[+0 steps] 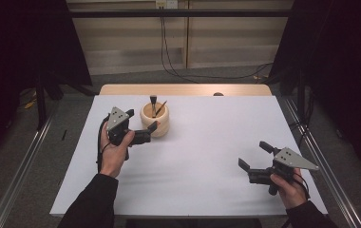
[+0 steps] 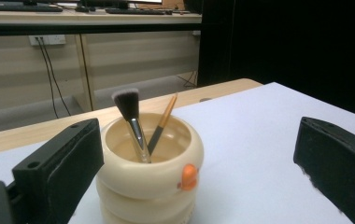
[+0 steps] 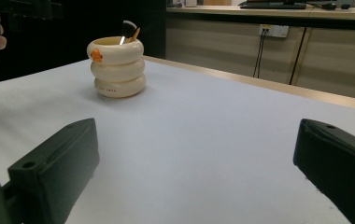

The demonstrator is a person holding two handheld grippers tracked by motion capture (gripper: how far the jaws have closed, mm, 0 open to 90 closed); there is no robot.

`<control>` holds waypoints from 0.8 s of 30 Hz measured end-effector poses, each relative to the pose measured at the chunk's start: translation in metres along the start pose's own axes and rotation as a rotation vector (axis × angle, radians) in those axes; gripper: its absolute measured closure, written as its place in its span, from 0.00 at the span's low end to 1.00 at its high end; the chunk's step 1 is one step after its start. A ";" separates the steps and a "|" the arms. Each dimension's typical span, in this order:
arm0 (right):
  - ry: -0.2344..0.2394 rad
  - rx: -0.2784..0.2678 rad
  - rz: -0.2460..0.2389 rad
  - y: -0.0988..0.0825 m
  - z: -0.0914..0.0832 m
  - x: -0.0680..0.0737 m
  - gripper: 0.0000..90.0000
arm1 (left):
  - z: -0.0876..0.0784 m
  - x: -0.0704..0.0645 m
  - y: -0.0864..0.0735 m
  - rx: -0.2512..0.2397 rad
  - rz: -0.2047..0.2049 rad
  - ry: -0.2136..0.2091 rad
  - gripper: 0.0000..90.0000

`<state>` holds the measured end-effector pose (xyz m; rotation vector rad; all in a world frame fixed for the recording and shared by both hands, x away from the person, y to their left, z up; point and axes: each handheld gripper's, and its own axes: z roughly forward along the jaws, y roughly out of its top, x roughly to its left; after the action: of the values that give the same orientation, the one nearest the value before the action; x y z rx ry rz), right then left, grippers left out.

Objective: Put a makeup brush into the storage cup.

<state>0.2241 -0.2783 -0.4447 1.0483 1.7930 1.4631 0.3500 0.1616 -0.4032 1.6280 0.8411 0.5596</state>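
L gripper (image 1: 146,130) jaws spread wide, one jaw touching the cream ringed pot (image 1: 155,119) near tabletop's far edge, left of centre; brush (image 2: 130,118) + pencil (image 2: 163,122) inside. Centre pot betw jaws, clamp slow, keep upright. R gripper (image 1: 253,156) spread, idle near right edge.

A white-topped table (image 1: 207,156) is being framed by dark curtains (image 1: 340,57); black cables (image 1: 169,52) are being trailed from a wall socket (image 1: 166,4) across the grey floor (image 1: 136,78).
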 end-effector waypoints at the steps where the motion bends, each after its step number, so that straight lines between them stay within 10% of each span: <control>1: 0.006 0.004 -0.002 0.000 0.000 0.000 0.00 | -0.002 -0.001 0.000 -0.002 0.009 0.009 0.02; 24: -0.004 0.007 0.004 0.000 -0.001 0.000 0.00 | -0.053 -0.016 -0.023 -0.008 0.023 0.034 0.01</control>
<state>0.2232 -0.2784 -0.4448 1.0581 1.7957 1.4566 0.2954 0.1840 -0.4125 1.6264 0.8447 0.6083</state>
